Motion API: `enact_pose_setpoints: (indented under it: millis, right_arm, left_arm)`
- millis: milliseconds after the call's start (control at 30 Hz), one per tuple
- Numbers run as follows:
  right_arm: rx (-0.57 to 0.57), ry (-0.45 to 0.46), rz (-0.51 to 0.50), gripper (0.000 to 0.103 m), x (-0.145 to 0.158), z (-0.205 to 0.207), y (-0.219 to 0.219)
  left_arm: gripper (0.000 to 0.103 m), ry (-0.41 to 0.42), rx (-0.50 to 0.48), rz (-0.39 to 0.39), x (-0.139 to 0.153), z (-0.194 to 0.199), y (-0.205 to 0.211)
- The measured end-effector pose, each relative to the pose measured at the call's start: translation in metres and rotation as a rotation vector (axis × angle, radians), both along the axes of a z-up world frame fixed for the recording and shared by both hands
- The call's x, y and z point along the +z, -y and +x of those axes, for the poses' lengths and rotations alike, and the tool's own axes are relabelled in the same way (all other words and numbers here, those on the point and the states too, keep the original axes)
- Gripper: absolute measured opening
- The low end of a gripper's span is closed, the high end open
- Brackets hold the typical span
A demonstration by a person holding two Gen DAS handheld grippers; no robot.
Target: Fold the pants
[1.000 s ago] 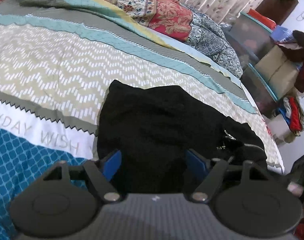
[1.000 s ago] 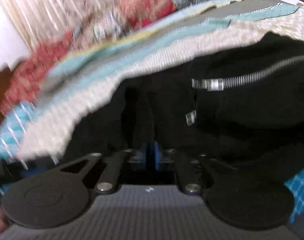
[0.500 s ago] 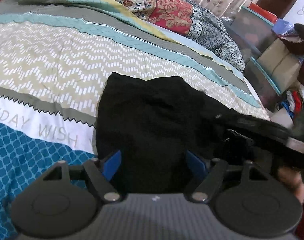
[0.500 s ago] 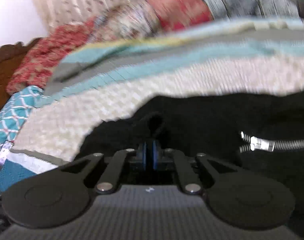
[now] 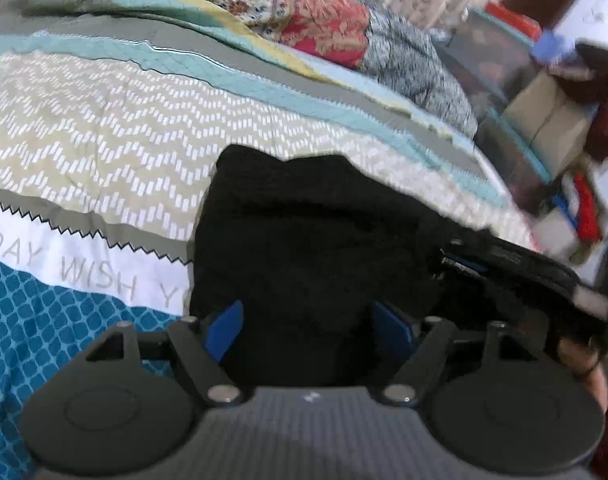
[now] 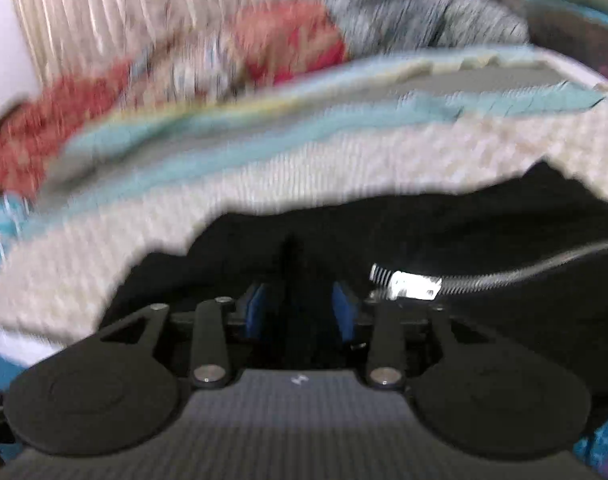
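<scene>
left gripper (image 5: 309, 322): jaws spread over black pants (image 5: 304, 240) | right gripper (image 6: 300, 312): jaws parted, released | zipper (image 6: 408, 280): right wrist view only

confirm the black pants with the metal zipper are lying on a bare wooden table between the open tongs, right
Not a wooden table: the left wrist view shows the black pants with the metal zipper lying on a patterned quilted bedspread. The left tongs and right tongs are open.
</scene>
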State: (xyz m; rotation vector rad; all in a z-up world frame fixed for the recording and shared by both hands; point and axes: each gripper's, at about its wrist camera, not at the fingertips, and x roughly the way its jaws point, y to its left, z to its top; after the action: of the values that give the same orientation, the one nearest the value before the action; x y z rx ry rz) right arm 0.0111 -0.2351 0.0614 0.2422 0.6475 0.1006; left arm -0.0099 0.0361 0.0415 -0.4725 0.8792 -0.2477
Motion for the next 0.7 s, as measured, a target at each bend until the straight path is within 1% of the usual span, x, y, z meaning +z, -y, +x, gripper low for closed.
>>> enact_pose_setpoints:
  millis: [67, 133, 200, 267, 333, 367, 400, 433, 467, 500, 567, 633, 700]
  right_arm:
    - [0.011, 0.069, 0.028, 0.042, 0.016, -0.008, 0.001]
    - [0.055, 0.095, 0.064, 0.042, 0.024, -0.009, -0.007]
    - [0.114, 0.078, 0.085, 0.042, 0.025, -0.011, -0.015]
    - [0.157, 0.037, 0.101, 0.04, 0.018, -0.012, -0.019]
    - [0.17, -0.022, 0.109, 0.041, 0.005, -0.011, -0.02]
    - [0.164, -0.079, 0.102, 0.042, -0.005, -0.007, -0.021]
    - [0.162, -0.153, 0.102, 0.041, -0.014, -0.003, -0.021]
    - [0.149, -0.205, 0.117, 0.041, -0.025, 0.002, -0.016]
    - [0.131, -0.205, 0.17, 0.042, -0.034, 0.003, -0.009]
    - [0.125, -0.198, 0.212, 0.042, -0.036, 0.003, -0.004]
    - [0.128, -0.208, 0.223, 0.042, -0.032, 0.008, -0.002]
    - [0.128, -0.208, 0.213, 0.042, -0.03, 0.01, -0.005]
    - [0.13, -0.201, 0.205, 0.042, -0.035, 0.005, -0.006]
  left_arm:
    - [0.073, 0.013, 0.019, -0.052, 0.004, 0.002, -0.007]
    - [0.072, 0.027, 0.024, -0.073, 0.008, 0.004, -0.007]
    - [0.072, 0.033, 0.013, -0.079, 0.008, 0.006, -0.003]
    - [0.072, 0.021, -0.007, -0.064, 0.004, 0.009, 0.004]
    - [0.069, -0.006, -0.022, -0.042, -0.005, 0.01, 0.01]
    - [0.069, -0.024, -0.024, -0.028, -0.01, 0.01, 0.012]
    - [0.064, -0.045, -0.025, -0.008, -0.016, 0.011, 0.013]
    - [0.06, -0.071, -0.03, 0.018, -0.024, 0.013, 0.015]
    - [0.059, -0.087, -0.034, 0.046, -0.03, 0.014, 0.017]
    - [0.059, -0.076, -0.041, 0.067, -0.032, 0.013, 0.019]
    - [0.06, -0.058, -0.054, 0.114, -0.03, 0.011, 0.025]
    - [0.06, -0.046, -0.066, 0.166, -0.029, 0.009, 0.033]
    - [0.06, -0.041, -0.069, 0.18, -0.029, 0.008, 0.035]
